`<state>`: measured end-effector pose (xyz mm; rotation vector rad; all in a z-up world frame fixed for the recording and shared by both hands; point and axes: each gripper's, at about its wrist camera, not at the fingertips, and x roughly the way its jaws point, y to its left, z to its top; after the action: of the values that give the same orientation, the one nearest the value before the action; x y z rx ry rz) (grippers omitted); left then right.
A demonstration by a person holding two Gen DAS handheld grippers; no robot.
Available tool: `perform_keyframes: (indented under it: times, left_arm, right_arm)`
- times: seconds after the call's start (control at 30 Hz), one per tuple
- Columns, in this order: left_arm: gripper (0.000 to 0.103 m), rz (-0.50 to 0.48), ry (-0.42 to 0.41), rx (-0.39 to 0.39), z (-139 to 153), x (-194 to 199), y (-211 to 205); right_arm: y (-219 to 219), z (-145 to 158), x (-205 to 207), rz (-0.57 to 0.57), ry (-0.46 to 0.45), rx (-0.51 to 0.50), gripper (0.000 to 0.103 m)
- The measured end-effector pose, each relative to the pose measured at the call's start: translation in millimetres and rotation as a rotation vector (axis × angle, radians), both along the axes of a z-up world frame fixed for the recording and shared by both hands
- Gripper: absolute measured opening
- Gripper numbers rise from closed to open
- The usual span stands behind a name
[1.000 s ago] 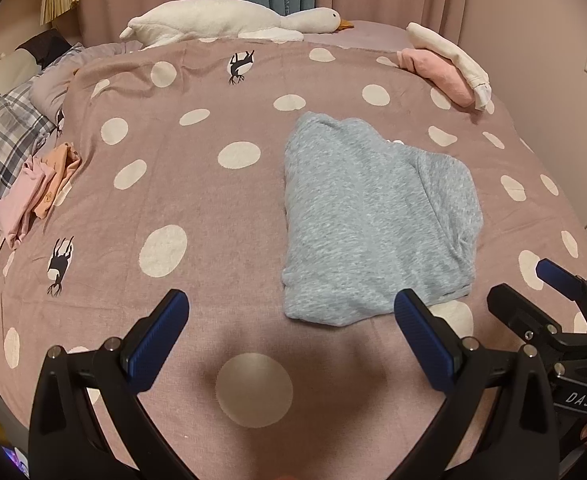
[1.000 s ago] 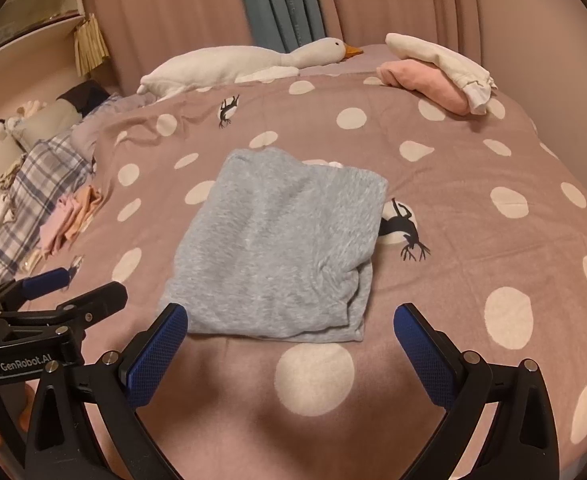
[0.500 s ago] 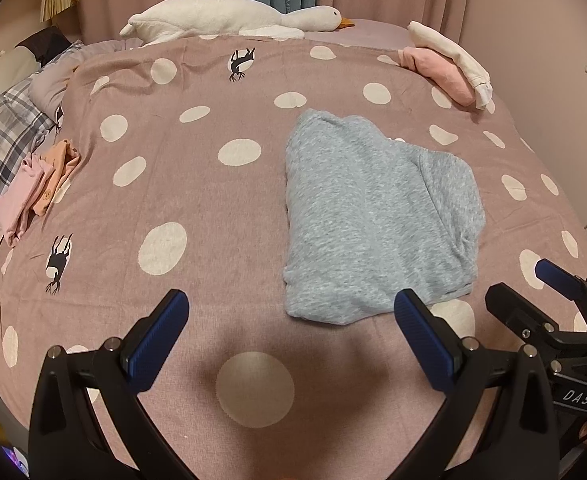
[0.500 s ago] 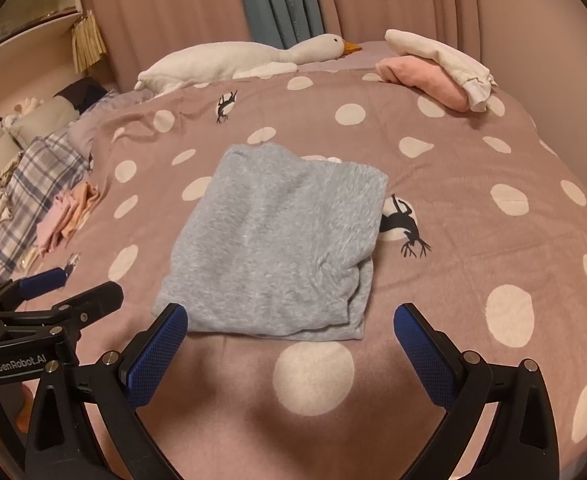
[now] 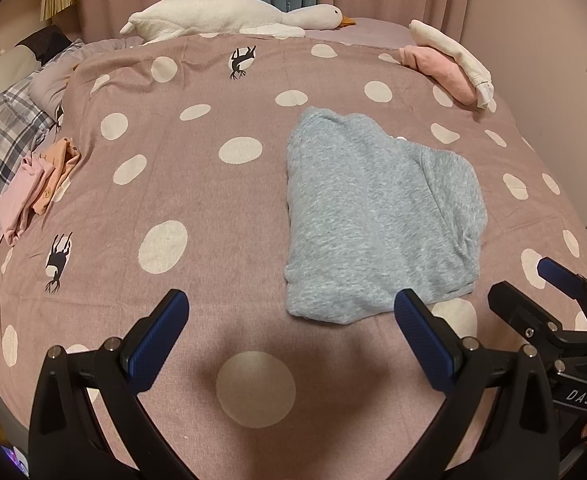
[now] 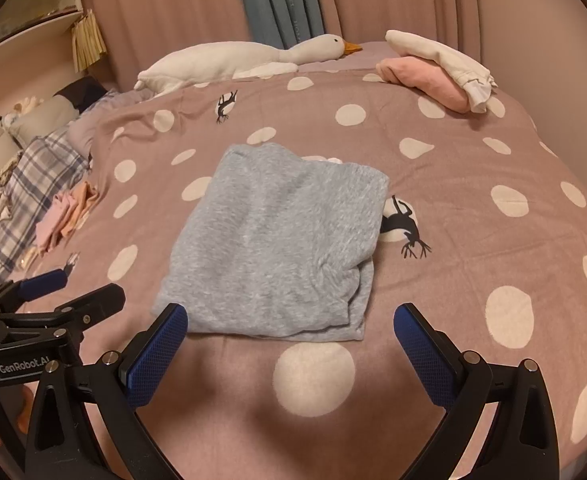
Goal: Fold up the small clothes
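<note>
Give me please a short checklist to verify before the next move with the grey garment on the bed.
1. Left tongs open and empty: ok.
2. Right tongs open and empty: ok.
3. Grey garment folded into a compact rectangle on the bedspread: ok.
4. Garment edges aligned: not ok, the layers at its right near corner are bunched and uneven.
5. Space around the garment: ok, the pink and orange clothes and the pink and cream pile lie well apart.
6. Whether another fold is needed: cannot tell.
</note>
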<state>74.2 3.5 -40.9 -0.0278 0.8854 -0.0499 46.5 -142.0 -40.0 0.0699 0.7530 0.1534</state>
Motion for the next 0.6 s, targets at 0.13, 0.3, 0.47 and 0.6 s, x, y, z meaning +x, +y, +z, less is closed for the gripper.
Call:
perform_keyframes:
  times: [0.13, 0.3, 0.47, 0.6]
  left_arm:
    - [0.103, 0.002, 0.0, 0.002, -0.2, 0.1, 0.4]
    - [0.103, 0.002, -0.001, 0.005, -0.3, 0.0, 1.0]
    - [0.103, 0.006, -0.001, 0.005, -0.4, 0.1, 1.9]
    - [0.103, 0.01, 0.002, 0.005, -0.5, -0.5, 2.2]
  right_arm:
    - [0.2, 0.0, -0.1, 0.0, 0.001, 0.001, 0.102]
    - [0.1, 0.0, 0.0, 0.0, 0.0, 0.001, 0.102]
    - [0.2, 0.0, 0.1, 0.001, 0.001, 0.0, 0.102]
    - [0.2, 0.0, 0.0, 0.0, 0.001, 0.001, 0.102]
